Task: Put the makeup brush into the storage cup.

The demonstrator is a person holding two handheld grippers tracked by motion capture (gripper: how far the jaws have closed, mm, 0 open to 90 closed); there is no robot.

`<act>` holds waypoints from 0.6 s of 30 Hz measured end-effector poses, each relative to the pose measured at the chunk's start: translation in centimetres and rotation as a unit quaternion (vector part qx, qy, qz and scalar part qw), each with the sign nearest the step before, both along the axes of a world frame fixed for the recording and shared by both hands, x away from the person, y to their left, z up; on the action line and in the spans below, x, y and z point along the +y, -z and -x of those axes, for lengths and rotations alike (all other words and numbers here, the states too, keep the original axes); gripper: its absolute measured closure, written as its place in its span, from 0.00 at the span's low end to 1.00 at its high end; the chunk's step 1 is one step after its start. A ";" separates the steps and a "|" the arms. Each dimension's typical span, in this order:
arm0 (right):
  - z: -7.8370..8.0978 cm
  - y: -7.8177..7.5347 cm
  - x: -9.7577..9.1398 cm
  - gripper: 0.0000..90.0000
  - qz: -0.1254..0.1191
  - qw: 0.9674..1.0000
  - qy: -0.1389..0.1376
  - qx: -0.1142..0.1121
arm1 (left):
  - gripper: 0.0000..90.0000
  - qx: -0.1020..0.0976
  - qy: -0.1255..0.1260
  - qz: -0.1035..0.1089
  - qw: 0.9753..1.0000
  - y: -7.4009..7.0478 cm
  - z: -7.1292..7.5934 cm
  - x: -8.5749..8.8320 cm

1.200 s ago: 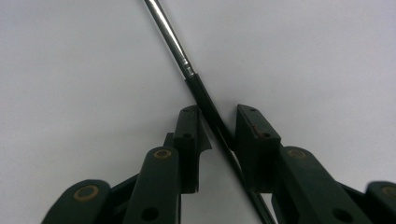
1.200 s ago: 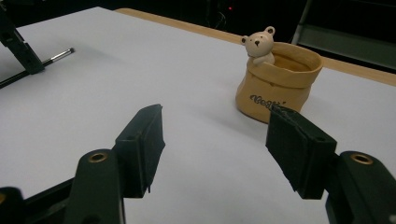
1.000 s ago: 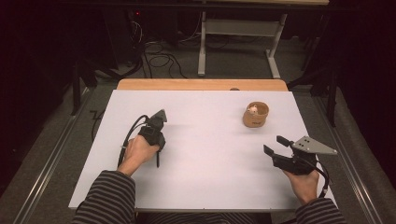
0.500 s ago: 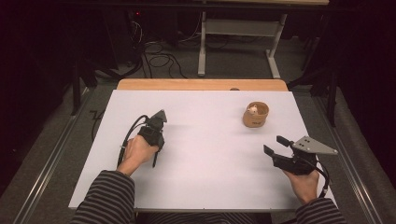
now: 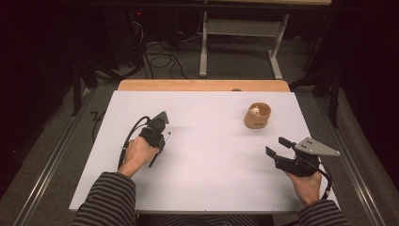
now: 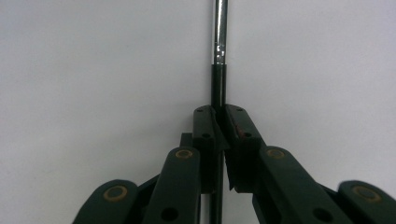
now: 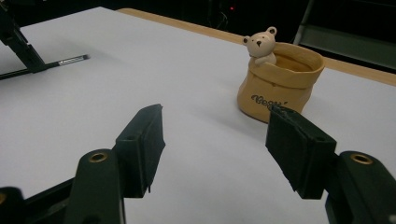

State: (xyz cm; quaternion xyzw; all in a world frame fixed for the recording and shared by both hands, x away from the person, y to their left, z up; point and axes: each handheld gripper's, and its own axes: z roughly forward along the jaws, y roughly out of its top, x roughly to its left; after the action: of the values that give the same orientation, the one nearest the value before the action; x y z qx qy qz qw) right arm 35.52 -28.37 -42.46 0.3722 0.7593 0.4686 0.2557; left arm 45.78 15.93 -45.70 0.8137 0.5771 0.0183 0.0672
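Clamping a thin black-and-silver pen (image 6: 218, 79), the left gripper (image 5: 159, 135) is pressing it flat on the white tabletop (image 5: 207, 155), its jaws having just been closing. The right gripper (image 5: 277, 147) is resting wide open, holding nothing, near a tan bear pot (image 7: 279, 83).

"Bea…" lettering on pot (image 7: 279, 83)

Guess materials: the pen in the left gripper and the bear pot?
Pen: black barrel, probably plastic or lacquered, matte; front section looks like polished metal, with bright mirror-like glints. The left gripper has just been closing and its pads now clamp the barrel.
Bear pot: likely glazed ceramic, tan, shaped like a creased sack with printed lettering and a cream bear figure on the rim; soft sheen, could be resin.
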 end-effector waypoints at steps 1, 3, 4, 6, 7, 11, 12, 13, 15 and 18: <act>0.0 0.0 0.0 0.42 0.000 1.000 0.000 0.000 | 0.93 -0.001 0.002 0.000 1.000 0.0 0.0 0.0; 0.0 0.0 0.1 0.42 0.001 1.000 0.000 0.000 | 0.93 -0.002 0.003 0.001 1.000 0.0 0.1 0.0; 0.0 0.0 0.1 0.43 0.001 1.000 0.000 0.000 | 0.93 -0.003 0.004 0.002 1.000 0.0 0.1 0.0; 0.0 0.0 0.1 0.43 0.002 1.000 0.000 0.001 | 0.93 -0.004 0.007 0.002 1.000 0.0 0.1 0.0; 0.0 0.0 0.1 0.43 0.002 1.000 0.000 0.001 | 0.93 -0.004 0.007 0.002 1.000 0.0 0.1 0.1; 0.0 0.0 0.0 0.43 0.003 1.000 0.000 0.001 | 0.93 -0.007 0.012 0.004 1.000 -0.1 0.1 0.1; 0.0 0.0 0.0 0.43 0.003 1.000 0.000 0.001 | 0.93 -0.007 0.012 0.004 1.000 -0.1 0.1 0.1; 0.0 0.0 0.1 0.43 0.003 1.000 0.000 0.001 | 0.93 -0.009 0.014 0.008 1.000 -0.1 0.2 -0.1; 0.0 0.0 0.1 0.43 0.003 1.000 0.000 0.001 | 0.93 -0.010 0.021 0.009 1.000 -0.2 0.3 -0.3; 0.0 0.0 0.0 0.43 0.002 1.000 -0.001 0.001 | 0.93 -0.014 0.028 0.013 0.999 -0.3 0.4 -0.5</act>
State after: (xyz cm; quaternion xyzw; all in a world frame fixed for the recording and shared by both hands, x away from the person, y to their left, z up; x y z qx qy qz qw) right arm 35.55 -28.33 -42.50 0.3714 0.7610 0.4666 0.2555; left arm 45.33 15.42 -45.38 0.8280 0.5536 0.0206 0.0863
